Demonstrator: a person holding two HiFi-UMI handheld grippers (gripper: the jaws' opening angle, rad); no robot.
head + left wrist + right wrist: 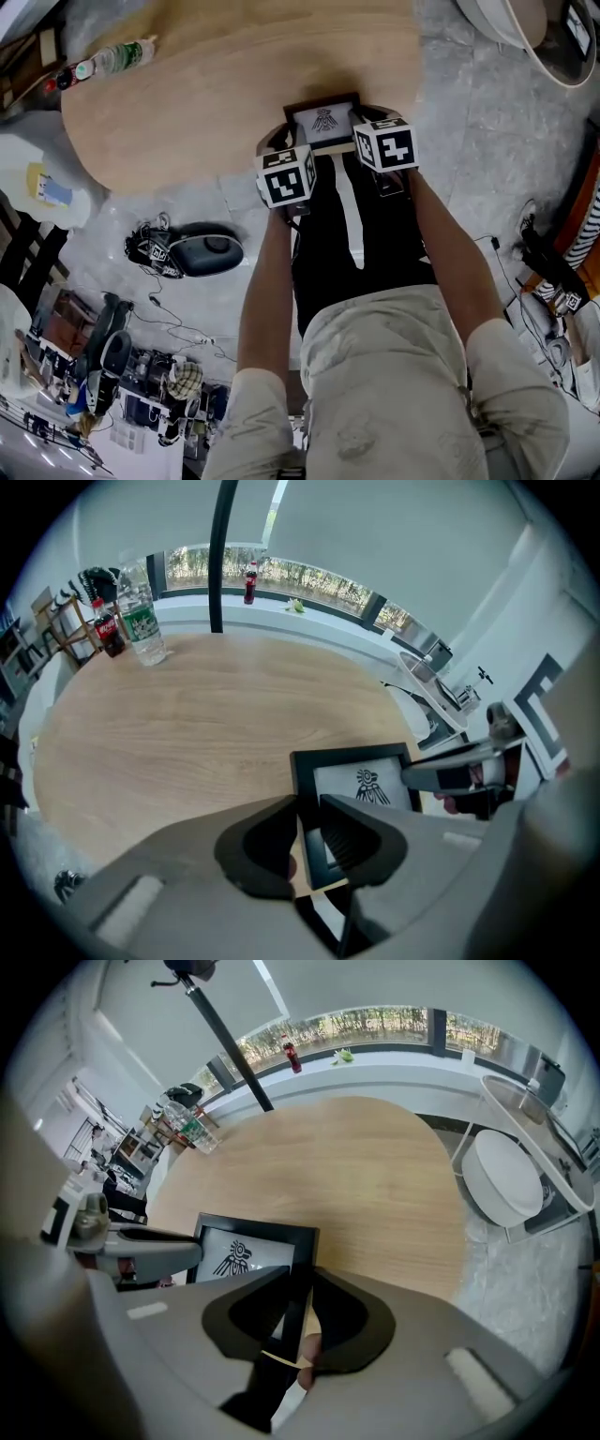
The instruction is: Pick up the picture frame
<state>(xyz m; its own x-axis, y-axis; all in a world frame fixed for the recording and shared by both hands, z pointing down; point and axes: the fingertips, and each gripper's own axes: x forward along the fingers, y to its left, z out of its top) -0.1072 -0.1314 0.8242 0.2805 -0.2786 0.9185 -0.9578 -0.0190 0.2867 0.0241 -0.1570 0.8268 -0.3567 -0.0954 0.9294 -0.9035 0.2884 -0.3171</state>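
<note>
At the far left of your wooden surface (pixel 216 84) stand 2 bottles, a clear water bottle (pixel 141 611) and a dark cola bottle (pixel 105 628) just beside it. Both are well apart from what you are handling.

Your left gripper (pixel 307 816) points steeply down at the near edge of the surface. Its jaws are closed on the left side bar of the picture frame (pixel 323 120), with the black bar pinched between the 2 pads.

The frame sits between your 2 grippers, at the near rim of the surface. It is tilted back, with its glass side towards you. It has a black border and a pale picture with 1 dark bird-like figure in the middle. From these views you cannot tell whether its lower edge touches the wood.

Your right gripper (pixel 300 1290) mirrors the left. Its jaws clamp the right side bar of the frame, and the bar runs down between the pads. Each gripper shows in the other's view, just across the frame.

To the right, off the surface, a white round object (pixel 506 1176) stands on the grey floor (pixel 469 131).
</note>
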